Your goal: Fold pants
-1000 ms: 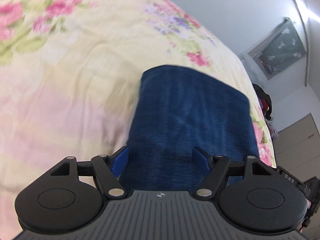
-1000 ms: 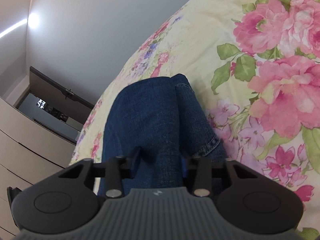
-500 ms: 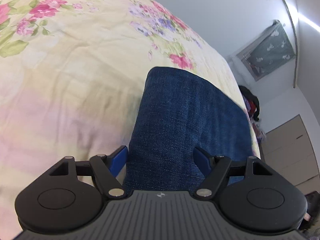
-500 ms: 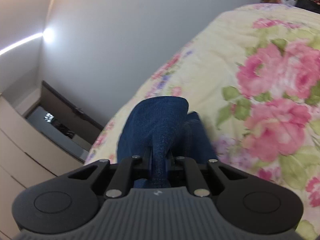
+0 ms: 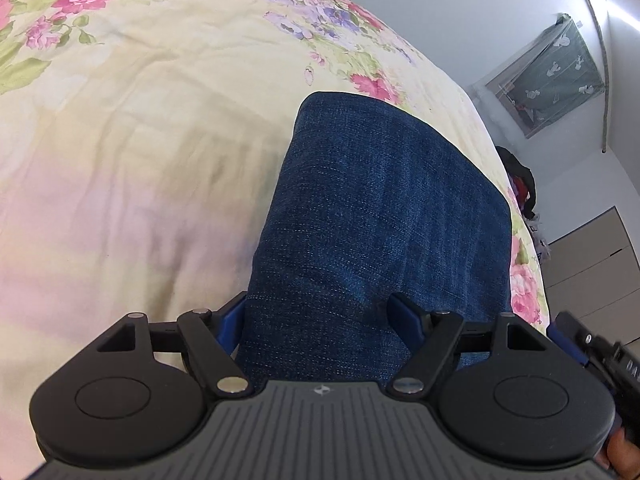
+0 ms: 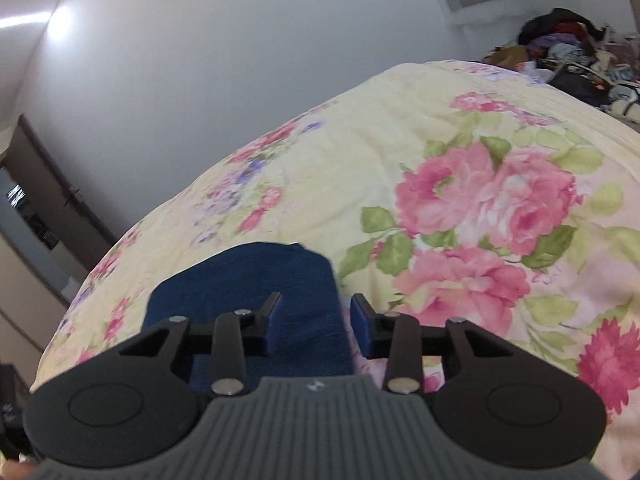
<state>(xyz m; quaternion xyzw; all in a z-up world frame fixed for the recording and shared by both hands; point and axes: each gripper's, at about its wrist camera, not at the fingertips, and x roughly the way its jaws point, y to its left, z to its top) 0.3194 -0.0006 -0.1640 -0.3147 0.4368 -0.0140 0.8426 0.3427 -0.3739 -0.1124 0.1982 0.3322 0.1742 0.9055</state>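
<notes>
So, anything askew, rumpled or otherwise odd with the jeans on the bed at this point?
Nothing stands out. The jeans lie as a flat folded rectangle on the floral bedspread, edges fairly even. The left gripper has its jaws wide; the right gripper has just been opening, and neither presses the denim.

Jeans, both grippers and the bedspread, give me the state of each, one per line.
jeans: folded into a compact rectangle, lying flat on the bedspread.
left gripper: open wide, straddling the near end of the jeans.
right gripper: jaws have just been opening, nothing clamped, above the jeans' edge.
bedspread: spread out, lightly creased.
</notes>
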